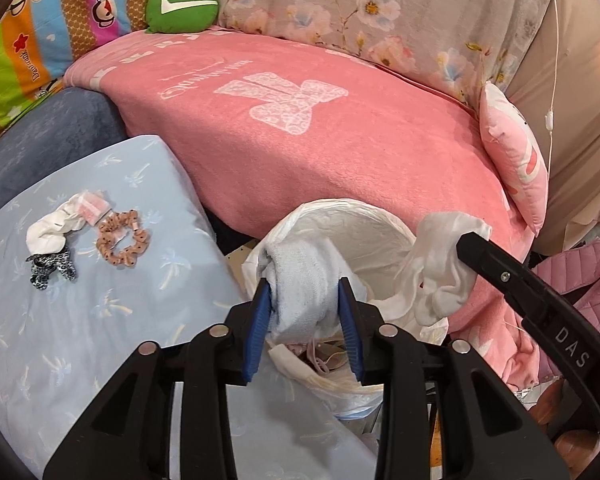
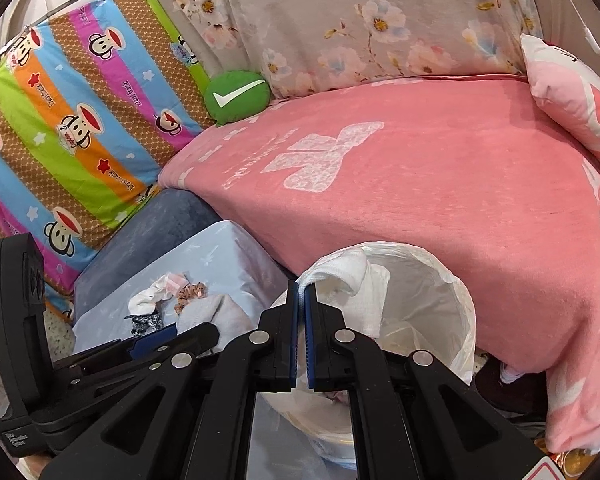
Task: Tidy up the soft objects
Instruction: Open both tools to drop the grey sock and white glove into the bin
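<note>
Both claws are working at the white-lined bin [image 1: 384, 236] that stands against the pink blanket [image 1: 320, 148]. Left claw [image 1: 306, 320] has a rolled pale-blue towel [image 1: 300, 276] between its blue pads; the pads sit against the roll's sides, so it reads as a grip, though a loose one. That roll hangs over the near rim of the bin. Right claw [image 2: 302, 332] is clamped shut on a thin white cloth [image 2: 356, 276], whose bulk drapes over the bin's rim and partly inside; in the left view the same cloth bunches around that claw's tip.

Judging by this, the step in hand is dropping soft pieces into the bin, and both are close to release. Next, each claw needs to carry its piece clear of the rim, over the hollow, and then let go, so that neither piece hangs up on the liner or drags it out.

More items wait on the light-blue cushion [image 1: 100, 320] to the left: a white sock [image 1: 54, 226], a tan scrunchie [image 1: 124, 240] just beside it and a dark patterned scrunchie [image 1: 50, 268] touching the sock.
</note>
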`<state>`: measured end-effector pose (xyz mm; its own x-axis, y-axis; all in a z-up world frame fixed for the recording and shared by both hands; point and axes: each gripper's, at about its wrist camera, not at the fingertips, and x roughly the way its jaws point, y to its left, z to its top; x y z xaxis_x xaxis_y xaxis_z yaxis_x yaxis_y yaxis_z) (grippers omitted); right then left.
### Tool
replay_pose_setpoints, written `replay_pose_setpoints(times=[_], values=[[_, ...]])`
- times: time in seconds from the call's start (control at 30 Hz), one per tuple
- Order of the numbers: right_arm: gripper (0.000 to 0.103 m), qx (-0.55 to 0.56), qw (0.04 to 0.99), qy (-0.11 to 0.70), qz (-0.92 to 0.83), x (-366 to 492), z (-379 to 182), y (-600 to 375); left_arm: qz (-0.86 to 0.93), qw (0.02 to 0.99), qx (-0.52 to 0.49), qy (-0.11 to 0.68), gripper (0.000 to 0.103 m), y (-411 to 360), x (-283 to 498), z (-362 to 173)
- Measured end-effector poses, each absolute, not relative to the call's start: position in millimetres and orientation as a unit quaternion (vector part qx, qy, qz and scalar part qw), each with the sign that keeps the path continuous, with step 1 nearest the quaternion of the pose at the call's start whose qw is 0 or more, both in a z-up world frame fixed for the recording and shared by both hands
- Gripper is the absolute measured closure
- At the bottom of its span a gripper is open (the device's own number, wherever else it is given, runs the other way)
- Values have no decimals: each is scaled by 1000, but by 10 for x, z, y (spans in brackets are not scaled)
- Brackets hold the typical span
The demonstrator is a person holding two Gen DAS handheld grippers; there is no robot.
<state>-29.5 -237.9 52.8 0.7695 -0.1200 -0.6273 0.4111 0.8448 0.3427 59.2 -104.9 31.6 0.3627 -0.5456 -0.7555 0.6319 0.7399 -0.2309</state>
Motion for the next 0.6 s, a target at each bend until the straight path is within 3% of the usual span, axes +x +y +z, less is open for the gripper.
replay_pose_setpoints(times=[0.2,0.27,0.33,0.47,0.6], values=[[100,240,908,307,-153,-320,526,-2445,-360,828,52,428,46,-1172,557,312],[97,240,908,306,-155,-323,526,-2460,-355,830,53,426,35,-1176,553,309],[94,240,909,304,-157,-323,526,-2445,-348,834,52,424,30,-1159,563,307],[94,237,908,308,-154,-279,515,-2420,-338,837,48,428,29,-1105,607,279],[85,235,909,309,-151,-239,505,-2372,-330,839,44,431,29,-1046,639,260]])
